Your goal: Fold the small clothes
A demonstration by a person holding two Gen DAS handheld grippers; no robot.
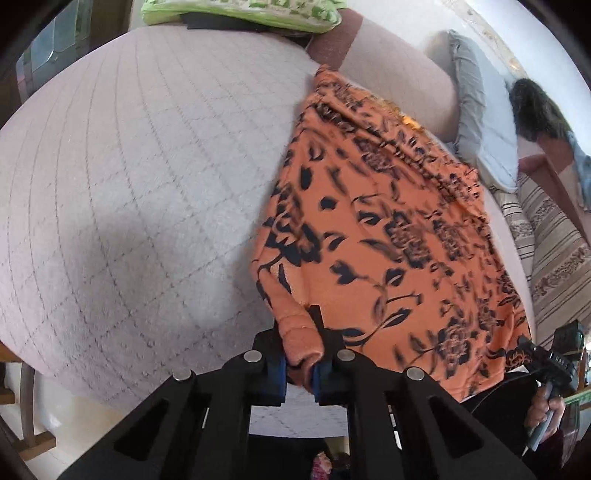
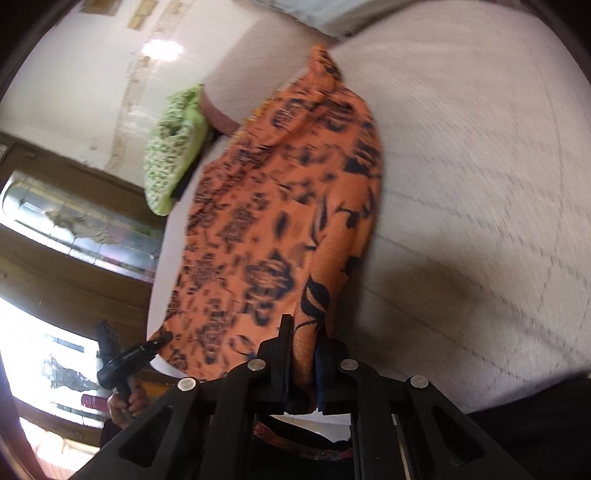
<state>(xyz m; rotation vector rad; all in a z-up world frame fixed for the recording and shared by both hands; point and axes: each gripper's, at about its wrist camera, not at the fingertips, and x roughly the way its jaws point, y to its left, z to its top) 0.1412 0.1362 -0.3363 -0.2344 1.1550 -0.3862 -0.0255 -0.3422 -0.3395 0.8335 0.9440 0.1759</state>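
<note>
Orange cloth (image 1: 388, 236) with a dark floral print hangs stretched between the two grippers above a quilted pale bed (image 1: 147, 184). In the left wrist view the left gripper (image 1: 300, 363) has its blue-padded fingers (image 1: 276, 373) pinching a rolled hem corner of the cloth, which runs from there up and to the right, its far end lying near a brown cushion (image 1: 327, 50). At the lower right of this view the right gripper (image 1: 526, 345) clamps the cloth's other near corner, with the person's hand (image 1: 545, 410) on its handle. A green patterned pillow (image 1: 243, 13) sits at the bed's far edge; a grey pillow (image 1: 484, 122) and a striped cover (image 1: 554, 251) lie off to the right.

In the right wrist view, which is motion-blurred, the right gripper (image 2: 303, 363) is pressed onto a fold of the cloth (image 2: 277, 221) that rises between its fingers (image 2: 284, 354). The cloth spreads upward over the bed (image 2: 480, 184). At lower left the left gripper (image 2: 162, 338) bites the cloth's edge, and a hand (image 2: 127, 400) grips its handle. The green pillow (image 2: 173, 147) shows at left, beside a white wall (image 2: 92, 74).
</note>
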